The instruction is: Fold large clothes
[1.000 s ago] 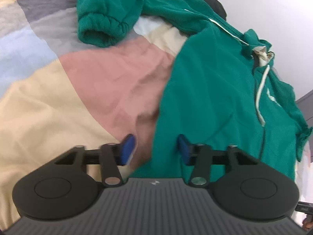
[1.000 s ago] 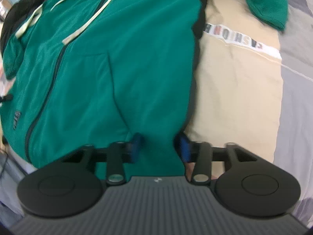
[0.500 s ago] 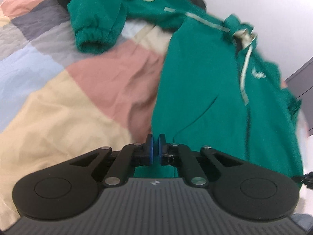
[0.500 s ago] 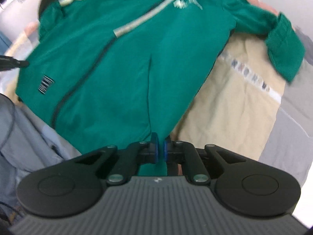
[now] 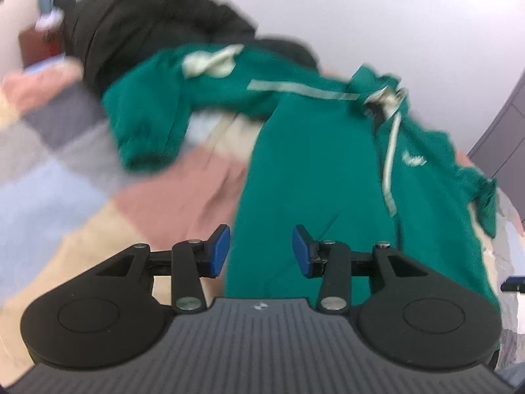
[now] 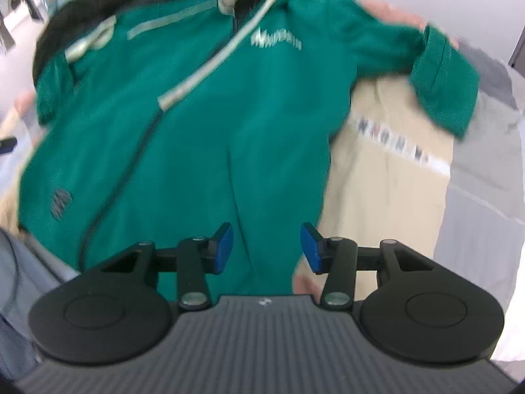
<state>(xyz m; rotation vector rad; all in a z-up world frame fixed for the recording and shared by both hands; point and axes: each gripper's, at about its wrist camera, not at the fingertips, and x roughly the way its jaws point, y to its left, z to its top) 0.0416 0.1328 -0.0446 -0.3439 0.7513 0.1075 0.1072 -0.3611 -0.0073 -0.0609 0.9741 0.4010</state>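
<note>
A green zip hoodie [image 5: 328,170] with pale drawstrings lies spread face up on a patchwork bedspread [image 5: 164,203]. My left gripper [image 5: 261,251] hovers over its lower left hem. Its jaws are opening, and the blue pads stand apart without pressing on the cloth seen between them. In the right wrist view the hoodie [image 6: 213,131] fills the middle. My right gripper [image 6: 266,251] hangs above the lower right hem, jaws opening too, pads clear of the fabric. One sleeve cuff [image 5: 144,138] lies out to the left, the other cuff [image 6: 443,82] out to the right.
A black garment [image 5: 137,32] is heaped beyond the hood, near the white wall [image 5: 328,6]. A beige panel with printed letters [image 6: 393,151] and grey bedding [image 6: 475,203] lie right of the hoodie. A grey cabinet [image 5: 505,138] stands at the far right.
Both grippers closed on the hoodie's lower hem half a second ago and have since opened and let it go. Both have risen, so the hoodie looks farther away.
</note>
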